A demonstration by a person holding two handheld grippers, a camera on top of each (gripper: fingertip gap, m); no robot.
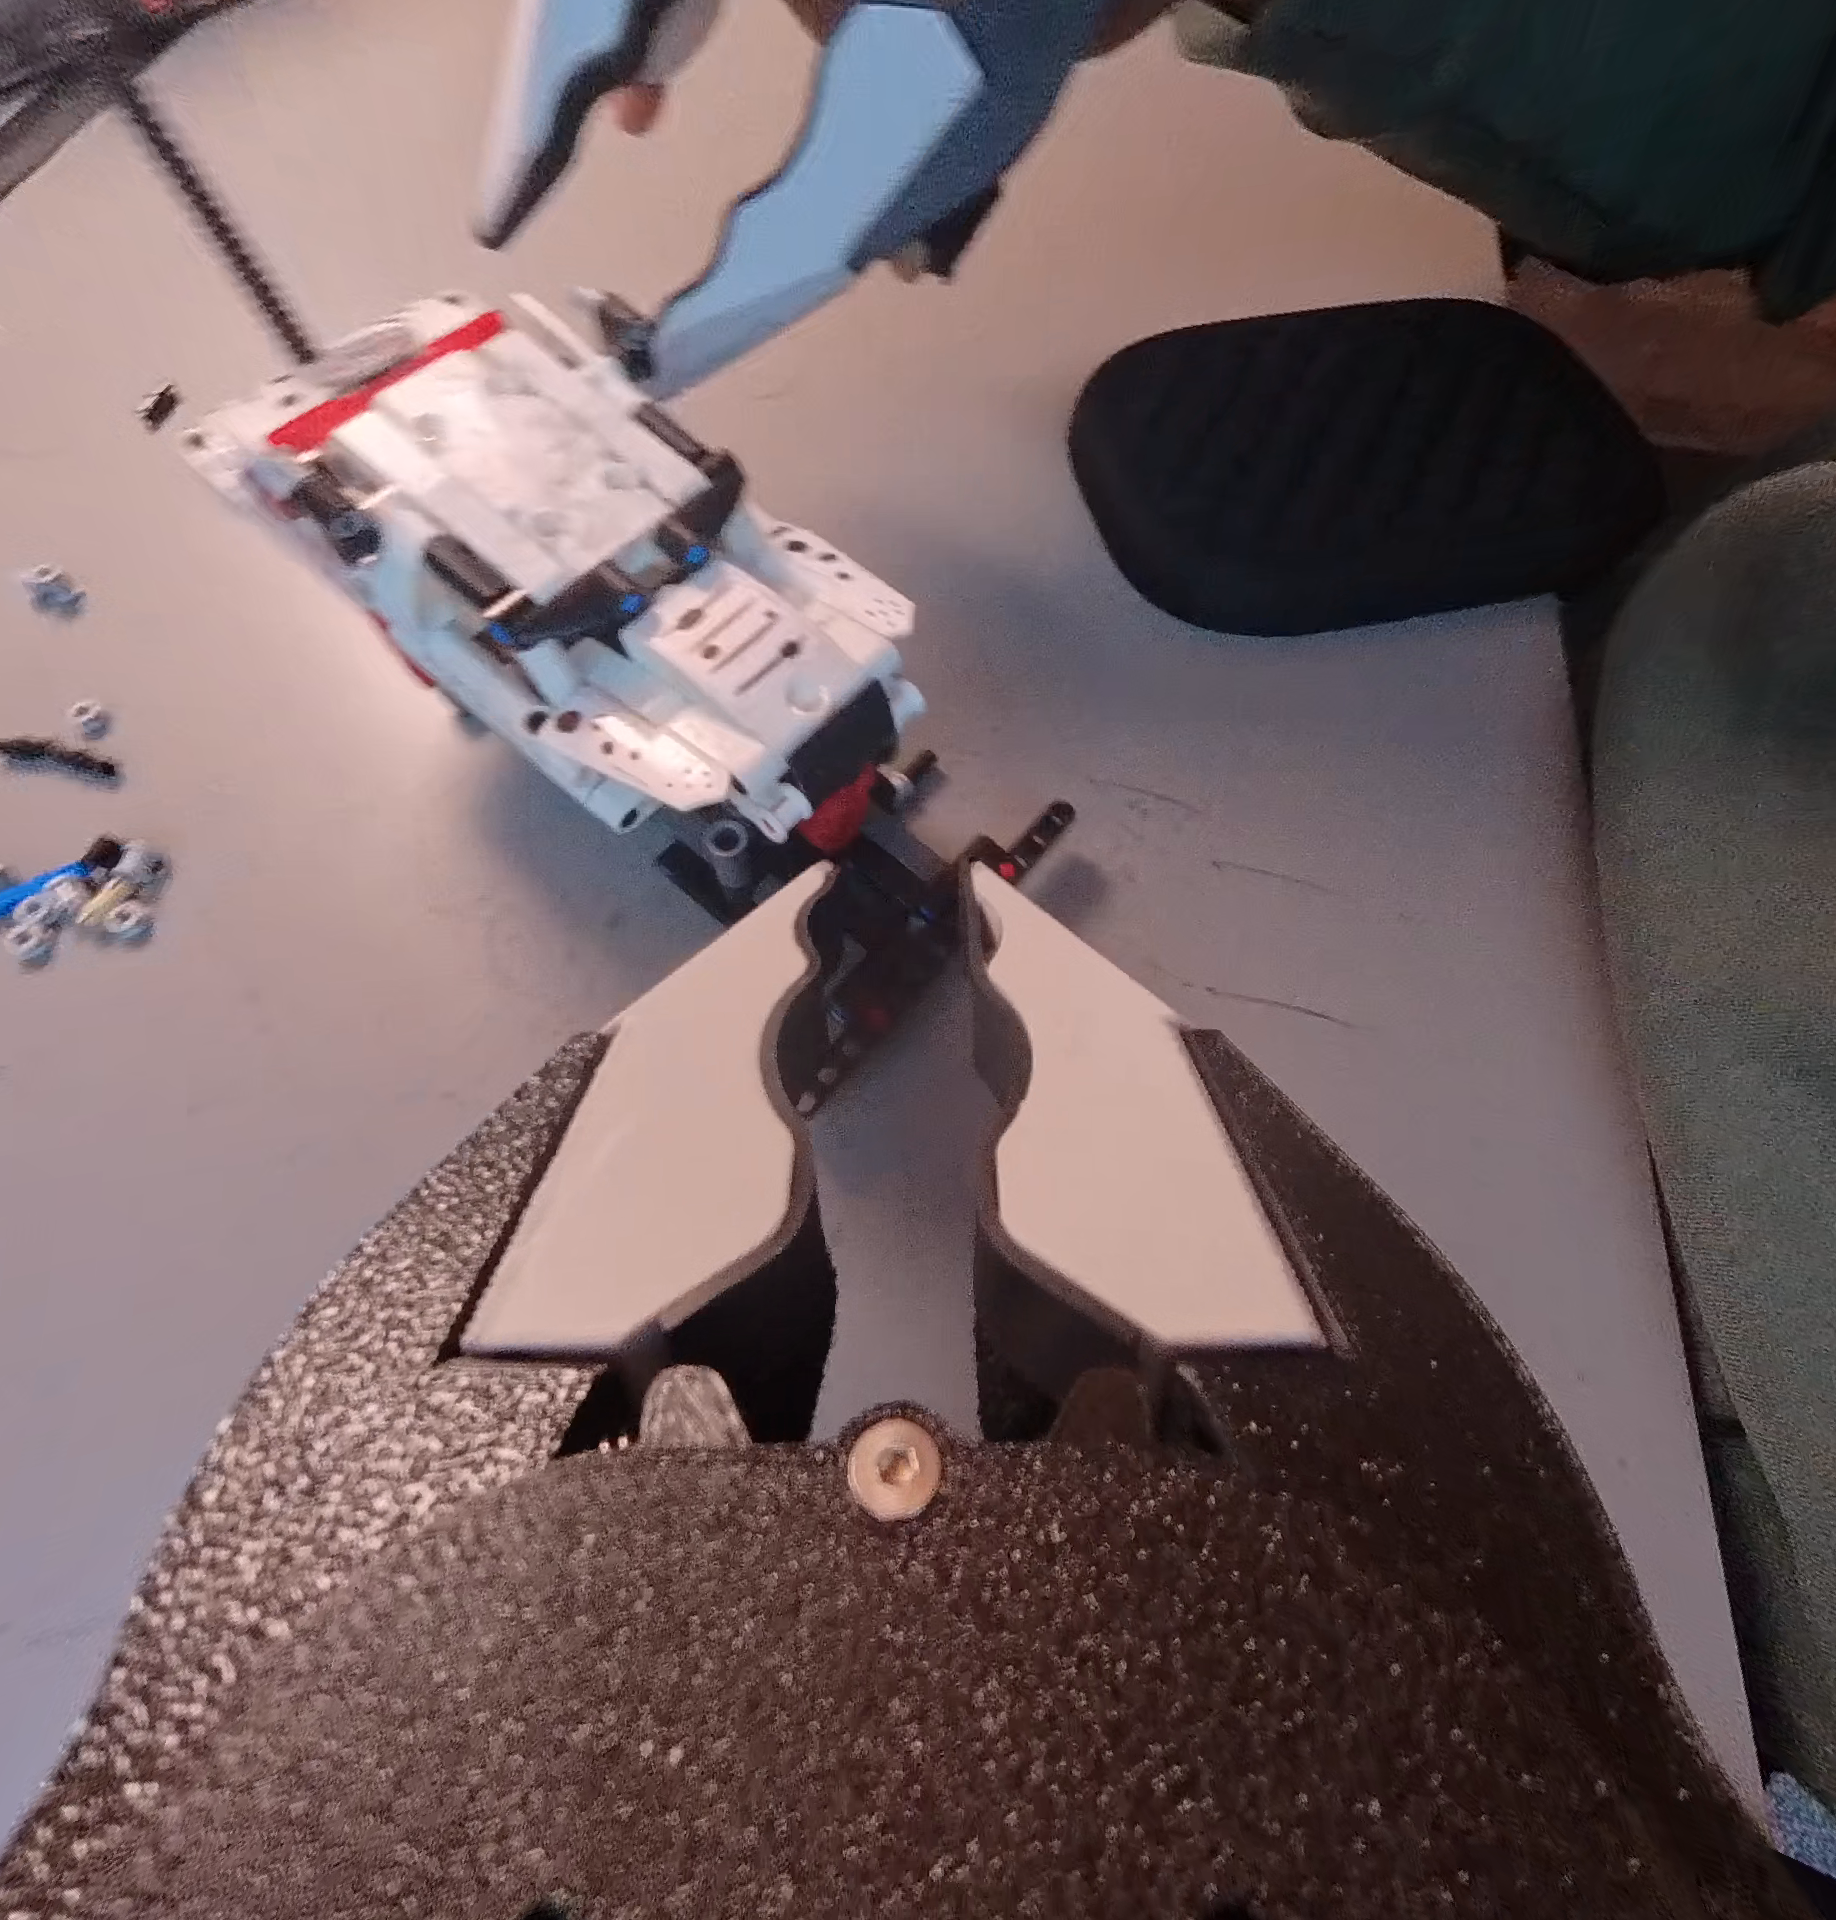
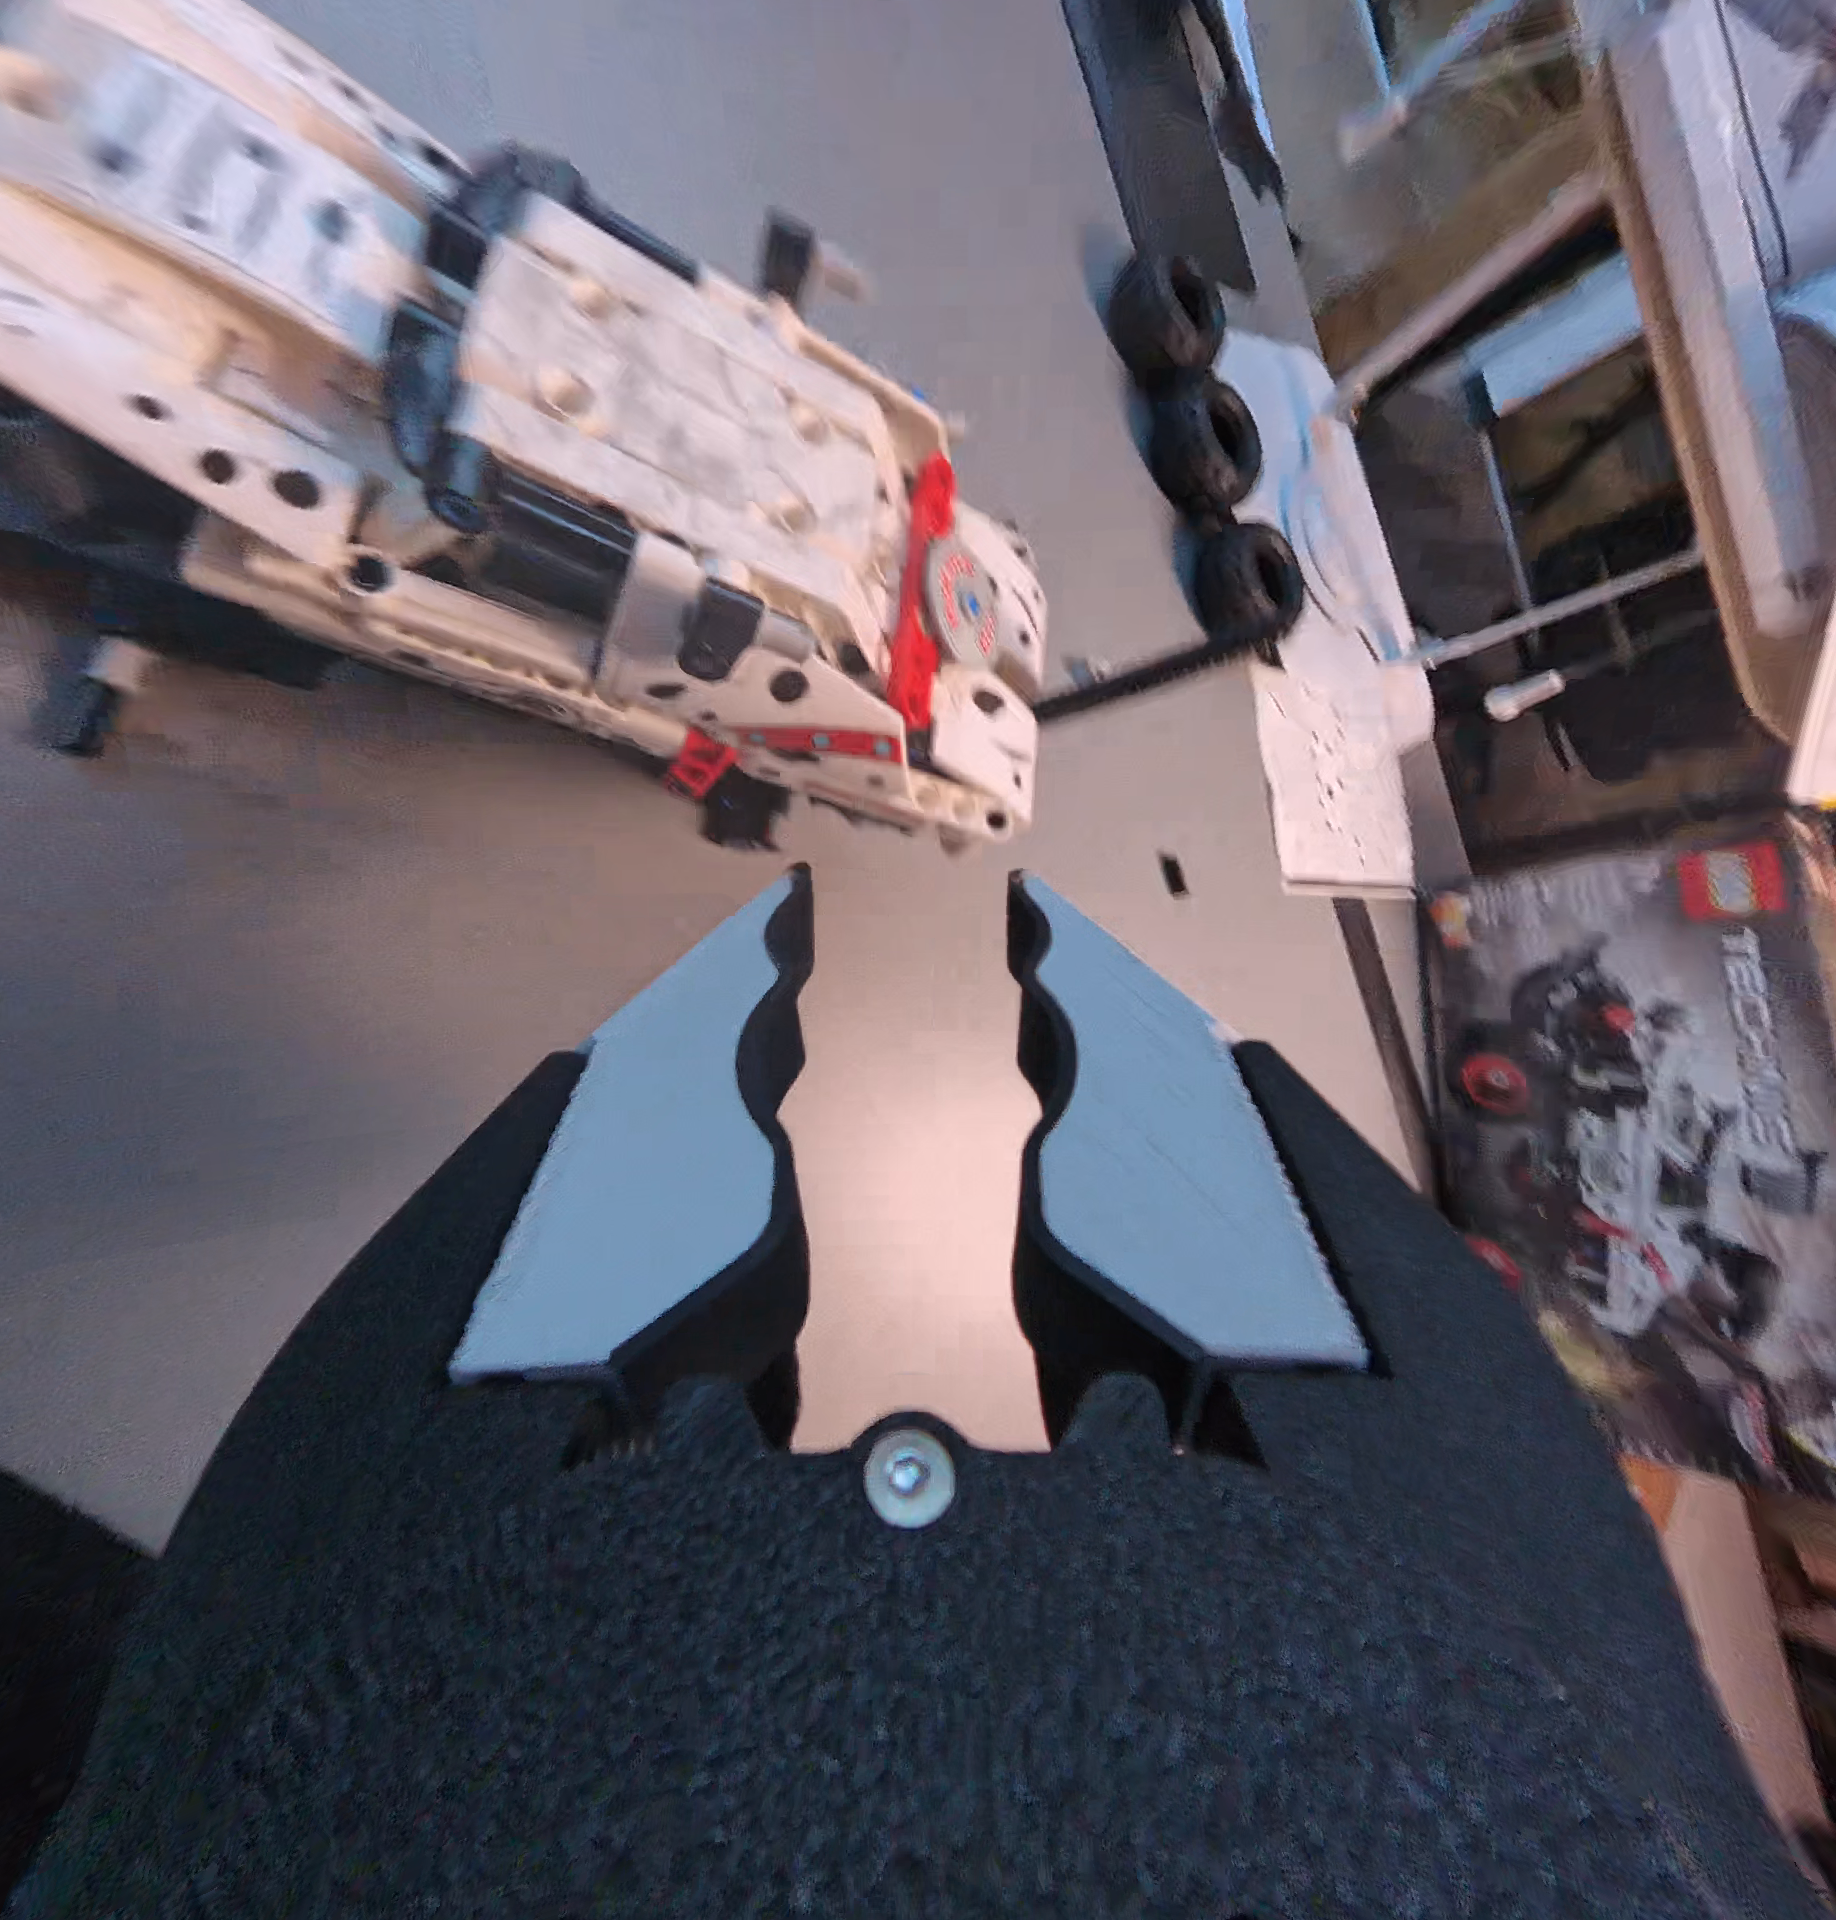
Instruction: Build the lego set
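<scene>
Though left hand-held gripper snug on holed black frame, right hand-held gripper agape

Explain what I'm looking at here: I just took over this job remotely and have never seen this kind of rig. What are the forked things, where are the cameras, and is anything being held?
There is no robot arm. A person holds a two-finger gripper in each hand, and each gripper carries a camera looking forward along its fingers.

In the left wrist view, the left gripper is closed on the black frame sticking out of one end of the white lego car. The other forked tool at the top of that picture is the right gripper, near the car's far end.

The right wrist view shows that gripper open and empty, just short of the car.

On the grey table lie loose small pieces. Black tyres and the set's box sit off to the side.
</scene>
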